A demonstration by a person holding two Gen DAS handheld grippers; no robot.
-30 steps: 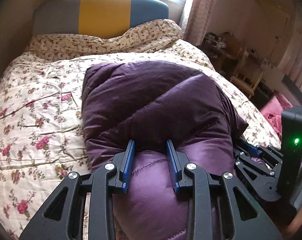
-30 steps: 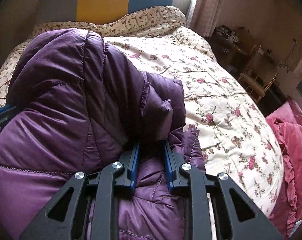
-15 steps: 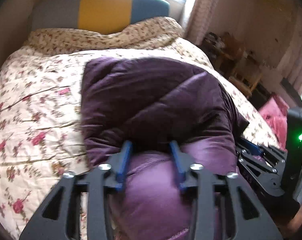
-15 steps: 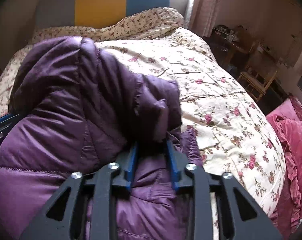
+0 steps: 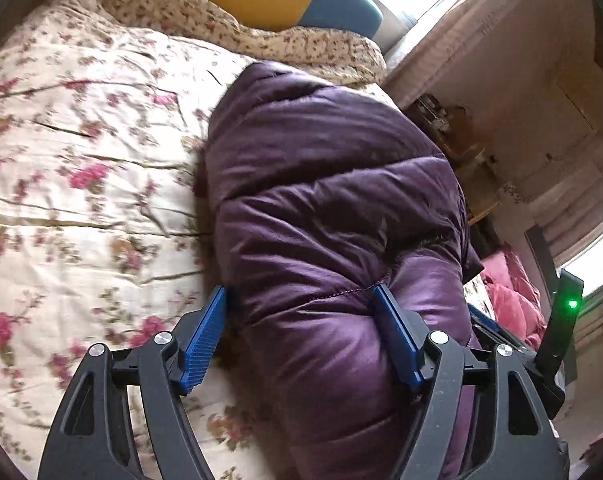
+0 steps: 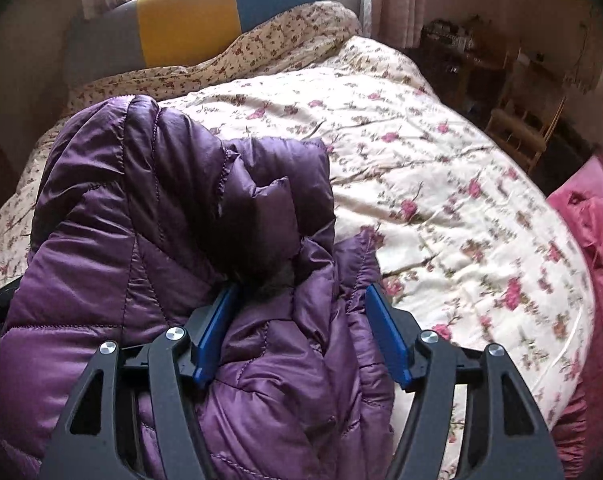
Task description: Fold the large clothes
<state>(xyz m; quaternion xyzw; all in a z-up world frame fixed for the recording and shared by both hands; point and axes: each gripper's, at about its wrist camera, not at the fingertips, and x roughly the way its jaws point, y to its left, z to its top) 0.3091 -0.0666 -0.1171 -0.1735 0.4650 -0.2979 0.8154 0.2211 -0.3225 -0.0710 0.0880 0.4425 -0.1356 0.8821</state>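
Letting go cleanly, both spread-jawed grippers, left (image 5: 301,336) and right (image 6: 301,332), should be withdrawn without dragging the folded purple jacket (image 5: 333,208) on the bed (image 5: 81,168).

Jacket (image 5: 333,216) near end cut off by bottom edge, both views. Quilt (image 5: 81,184) beside jacket blurred in left view. Shelf clutter (image 5: 441,120) beyond jacket too small to tell.

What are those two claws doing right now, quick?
Left gripper: open, jaws spread around the purple puffer jacket.
Right gripper: open, straddling a fold of the jacket.
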